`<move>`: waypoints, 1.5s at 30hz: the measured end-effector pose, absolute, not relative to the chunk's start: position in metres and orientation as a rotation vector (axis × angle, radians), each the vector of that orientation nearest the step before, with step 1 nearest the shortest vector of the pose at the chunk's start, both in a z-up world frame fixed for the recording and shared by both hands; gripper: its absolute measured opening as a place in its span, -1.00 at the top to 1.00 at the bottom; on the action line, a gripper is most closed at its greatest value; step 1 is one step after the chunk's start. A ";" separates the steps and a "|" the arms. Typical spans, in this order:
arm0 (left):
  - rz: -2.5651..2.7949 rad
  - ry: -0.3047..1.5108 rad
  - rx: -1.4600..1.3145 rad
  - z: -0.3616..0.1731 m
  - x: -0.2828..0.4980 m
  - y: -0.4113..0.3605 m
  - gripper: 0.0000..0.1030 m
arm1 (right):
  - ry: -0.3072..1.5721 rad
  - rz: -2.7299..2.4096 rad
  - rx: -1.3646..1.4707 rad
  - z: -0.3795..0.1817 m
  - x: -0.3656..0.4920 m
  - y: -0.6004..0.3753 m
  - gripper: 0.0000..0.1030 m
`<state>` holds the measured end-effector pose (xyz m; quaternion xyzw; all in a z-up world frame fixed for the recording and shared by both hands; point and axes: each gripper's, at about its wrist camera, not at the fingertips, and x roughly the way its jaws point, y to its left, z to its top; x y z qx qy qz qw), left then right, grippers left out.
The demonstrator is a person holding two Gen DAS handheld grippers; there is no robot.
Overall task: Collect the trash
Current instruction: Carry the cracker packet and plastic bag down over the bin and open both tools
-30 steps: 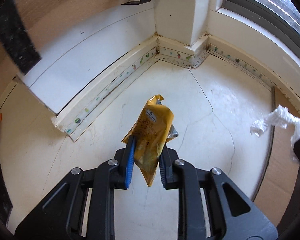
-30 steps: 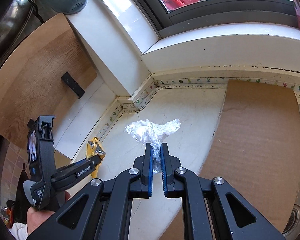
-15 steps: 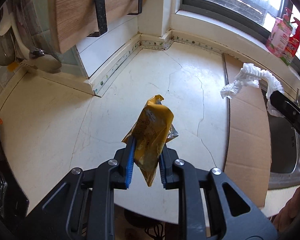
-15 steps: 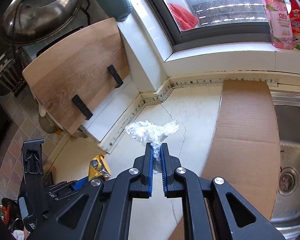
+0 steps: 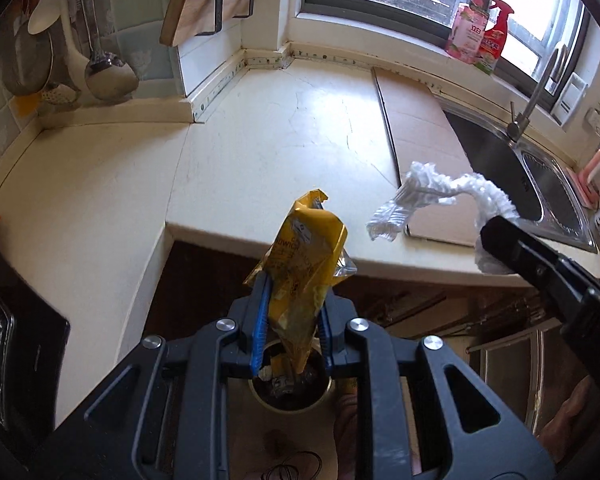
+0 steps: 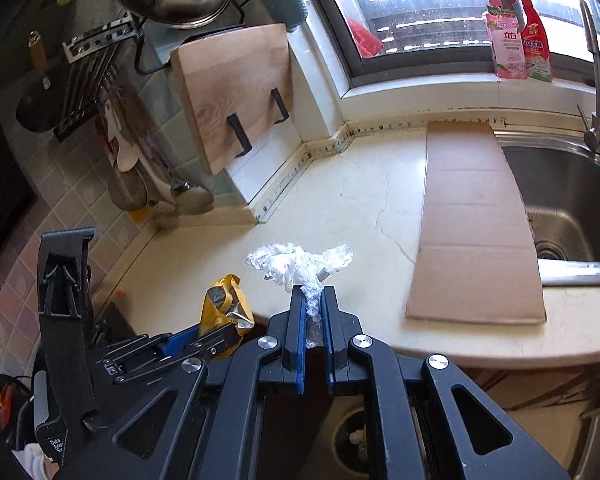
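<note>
My left gripper [image 5: 292,280] is shut on a crumpled yellow snack wrapper [image 5: 304,256], held in the air just off the counter's front edge. Right below it on the floor stands a round trash bin [image 5: 290,394] with scraps inside. My right gripper [image 6: 312,300] is shut on a scrunched clear plastic wrap [image 6: 300,264], also held past the counter's edge. In the left wrist view the plastic wrap [image 5: 432,192] and the right gripper's black finger [image 5: 532,252] show at the right. In the right wrist view the yellow wrapper [image 6: 222,304] sits at lower left, and the bin [image 6: 352,440] below.
A cream countertop [image 5: 260,140] with a flat cardboard sheet [image 6: 476,224] beside a steel sink [image 6: 572,200] and tap. A wooden cutting board [image 6: 236,92] hangs on the wall. Ladles hang at left, bottles [image 5: 480,28] stand on the window sill. Dark cabinet fronts lie under the counter.
Both grippers have pulled back from the counter's far corner to beyond its front edge, each still holding its piece. The floor bin has come into view beneath them.
</note>
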<state>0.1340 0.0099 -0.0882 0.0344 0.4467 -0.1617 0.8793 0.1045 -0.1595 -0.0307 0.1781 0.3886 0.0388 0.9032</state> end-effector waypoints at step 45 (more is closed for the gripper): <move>-0.235 1.281 0.029 -0.548 0.071 0.044 -0.11 | 1.394 0.153 0.267 -0.530 -0.007 -0.111 0.81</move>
